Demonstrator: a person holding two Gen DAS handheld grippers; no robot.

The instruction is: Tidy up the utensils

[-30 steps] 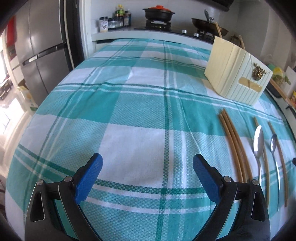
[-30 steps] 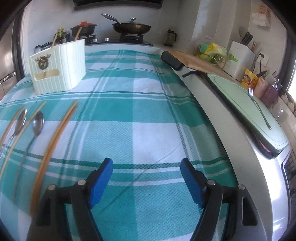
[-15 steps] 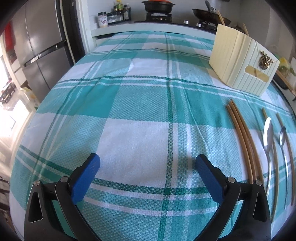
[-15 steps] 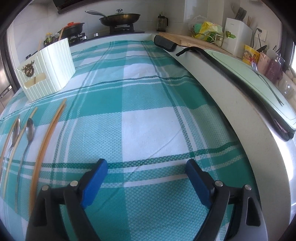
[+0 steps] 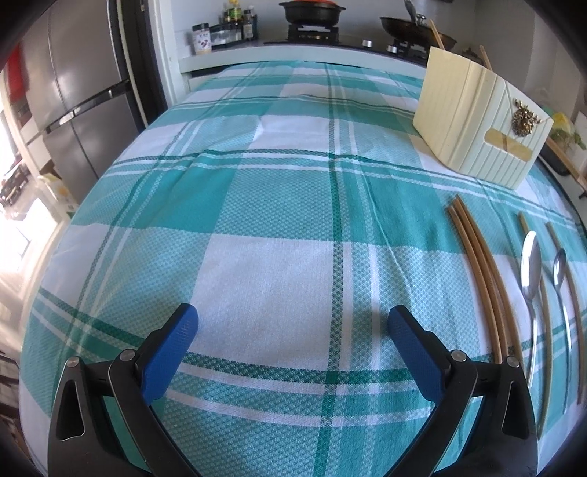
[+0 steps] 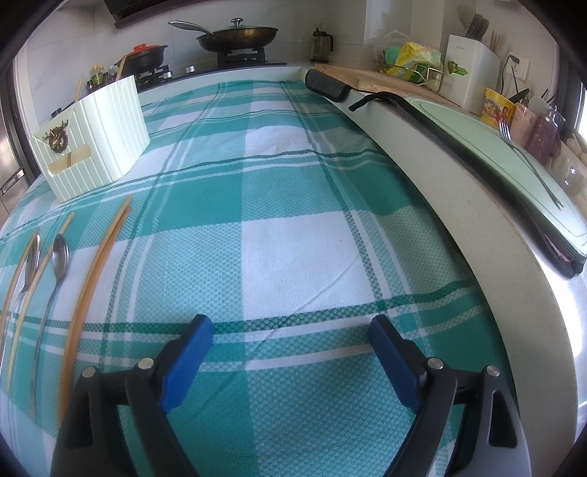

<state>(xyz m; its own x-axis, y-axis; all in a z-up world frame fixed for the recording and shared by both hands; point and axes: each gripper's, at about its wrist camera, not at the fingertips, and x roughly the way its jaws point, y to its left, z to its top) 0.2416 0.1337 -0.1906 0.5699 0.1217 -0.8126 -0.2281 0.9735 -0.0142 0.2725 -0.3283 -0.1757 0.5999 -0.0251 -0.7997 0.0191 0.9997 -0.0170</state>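
Both sets of fingers stand spread and empty — left gripper point(image 5: 293, 330), right gripper point(image 6: 290, 332), whose jaws have just been opening. We judge the thin, smooth chopsticks point(image 5: 480, 279) and polished spoons point(image 5: 531, 271), lying flat at right of the left view, may slip or snag the woven checked tablecloth point(image 5: 256, 205). Ribbed cream holder point(image 5: 477, 135) stands upper right.

My left gripper point(image 5: 291, 323): blue pads spread wide, nothing between them, over the teal plaid tablecloth point(image 5: 256, 205). At two o'clock, a cream ribbed utensil holder point(image 5: 473, 135), upright. At three o'clock, laid lengthwise side by side: a chopstick pair point(image 5: 480, 271), touching; a large spoon point(image 5: 531, 271); a small spoon point(image 5: 559, 264); single chopsticks between and beside them. At ten o'clock, a steel fridge point(image 5: 77, 99). At twelve, a black pot point(image 5: 312, 13).
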